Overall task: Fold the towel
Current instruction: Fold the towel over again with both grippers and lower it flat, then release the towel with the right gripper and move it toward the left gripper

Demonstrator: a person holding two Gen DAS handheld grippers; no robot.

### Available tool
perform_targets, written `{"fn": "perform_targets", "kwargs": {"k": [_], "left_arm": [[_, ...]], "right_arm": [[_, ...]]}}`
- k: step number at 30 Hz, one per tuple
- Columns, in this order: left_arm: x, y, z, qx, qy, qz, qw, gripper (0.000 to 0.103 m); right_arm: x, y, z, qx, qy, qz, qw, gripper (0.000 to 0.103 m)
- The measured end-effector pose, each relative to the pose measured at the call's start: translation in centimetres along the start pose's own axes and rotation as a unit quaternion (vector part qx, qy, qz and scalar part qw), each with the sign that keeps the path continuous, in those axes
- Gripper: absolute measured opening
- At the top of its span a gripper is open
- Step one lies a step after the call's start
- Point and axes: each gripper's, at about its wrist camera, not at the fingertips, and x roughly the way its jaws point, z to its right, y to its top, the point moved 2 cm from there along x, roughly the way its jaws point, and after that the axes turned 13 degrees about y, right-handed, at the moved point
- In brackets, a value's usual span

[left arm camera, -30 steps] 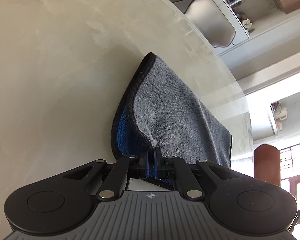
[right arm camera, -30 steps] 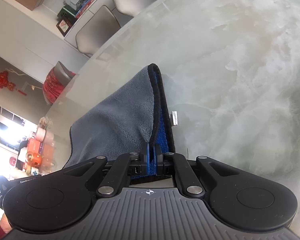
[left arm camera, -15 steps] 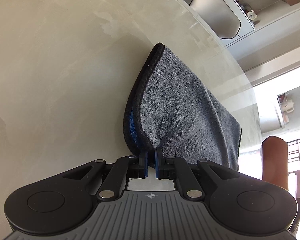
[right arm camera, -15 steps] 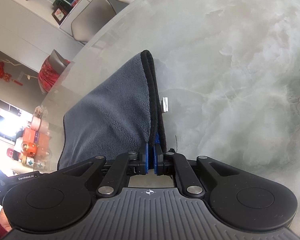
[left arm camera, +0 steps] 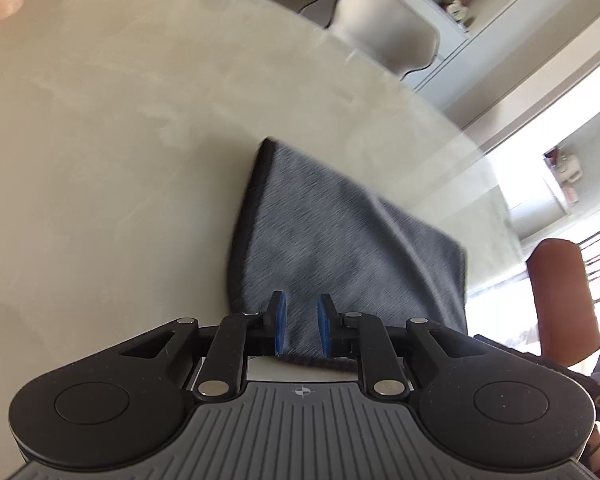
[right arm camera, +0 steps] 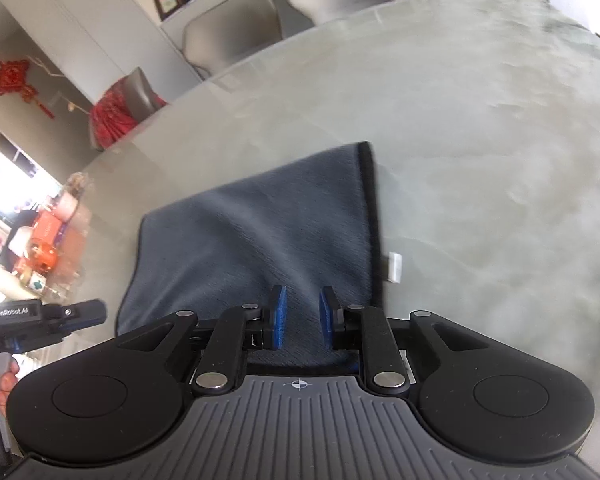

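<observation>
A grey towel (left arm camera: 340, 248) with a black hem lies folded flat on the pale marble table (left arm camera: 100, 160). It also shows in the right wrist view (right arm camera: 260, 240), with a small white tag (right arm camera: 395, 267) at its right edge. My left gripper (left arm camera: 301, 326) is open, with its blue pads apart over the towel's near edge and nothing between them. My right gripper (right arm camera: 302, 316) is open too, over the towel's near right corner. The left gripper also appears at the left edge of the right wrist view (right arm camera: 44, 316).
Beige chairs (left arm camera: 384, 28) stand beyond the table's far edge. A brown chair back (left arm camera: 560, 300) is at the right. A red cushion on a chair (right arm camera: 112, 116) and orange items (right arm camera: 44, 236) lie left of the table.
Both grippers opened and let go of the towel's corners. The towel dropped flat onto the table. Both grippers pulled back and tilted up, blurring the views.
</observation>
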Motion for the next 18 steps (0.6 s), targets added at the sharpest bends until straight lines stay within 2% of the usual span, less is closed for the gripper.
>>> {"fn": "perform_targets", "kwargs": {"k": [1,3,6,10,12,14,18], "left_arm": [[0.4,0.0,0.3,0.004,-0.005,0.003,1.0000,0.027],[2.0,0.0,1.1,0.018,-0.004,-0.006,0.9998,0.027],[3.8,-0.6,1.1,0.027,0.022,-0.040,0.9986,0.027],[3.5,-1.2,-0.1,0.019,0.018,-0.043,0.9987,0.019],[3.2,-1.3,-0.8,0.009,0.016,-0.049,0.9986,0.017],[3.2,-0.9,-0.6,0.010,0.009,-0.051,0.9986,0.024],[3.5,1.0,1.2,0.045,0.006,-0.021,0.9987,0.033]], "right_arm": [[0.4,0.1,0.1,0.000,0.003,0.000,1.000,0.021],[1.1,0.2,0.4,0.001,0.006,0.000,1.000,0.021],[1.3,0.1,1.5,0.009,-0.004,0.001,1.000,0.019],[1.2,0.8,1.7,0.006,-0.005,0.011,1.000,0.012],[1.1,1.2,1.6,0.004,-0.004,0.017,1.000,0.012],[1.0,1.7,1.6,0.001,-0.003,0.024,1.000,0.021],[1.8,3.0,1.3,-0.012,0.002,0.035,0.999,0.024]]}}
